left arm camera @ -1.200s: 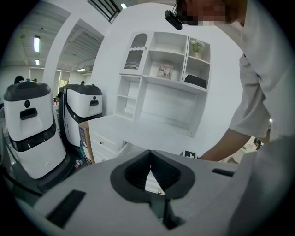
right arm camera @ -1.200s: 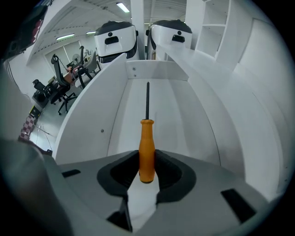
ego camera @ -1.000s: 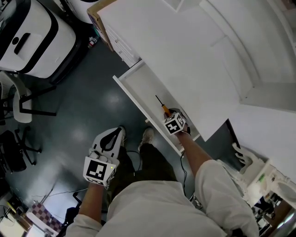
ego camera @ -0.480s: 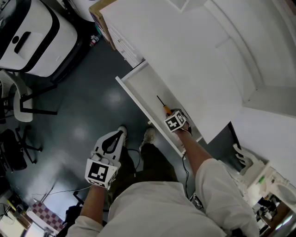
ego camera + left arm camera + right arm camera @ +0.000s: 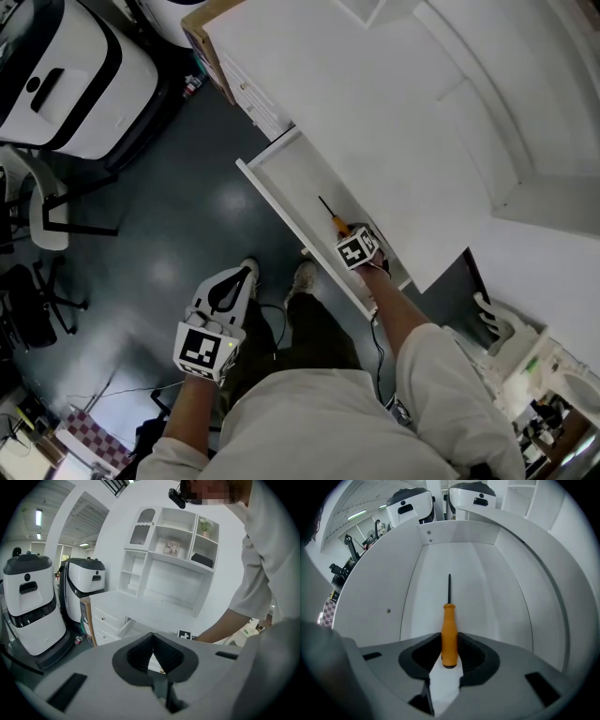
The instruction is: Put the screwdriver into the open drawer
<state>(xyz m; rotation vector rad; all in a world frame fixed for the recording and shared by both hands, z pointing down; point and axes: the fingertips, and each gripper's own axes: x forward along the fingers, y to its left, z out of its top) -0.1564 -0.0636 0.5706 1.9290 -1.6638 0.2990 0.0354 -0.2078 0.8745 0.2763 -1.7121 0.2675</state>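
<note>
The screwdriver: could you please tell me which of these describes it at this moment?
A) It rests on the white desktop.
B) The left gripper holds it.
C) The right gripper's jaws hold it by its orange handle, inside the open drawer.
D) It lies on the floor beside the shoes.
C: the right gripper view shows the right gripper shut on the orange handle of the screwdriver, whose shaft points along the inside of the open drawer.

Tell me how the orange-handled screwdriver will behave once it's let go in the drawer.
The screwdriver looks rigid: its thin shaft runs straight out from the right gripper. The rounded handle may roll a little on the smooth flat drawer floor. It is probably light, being slim and held at one end.
</note>
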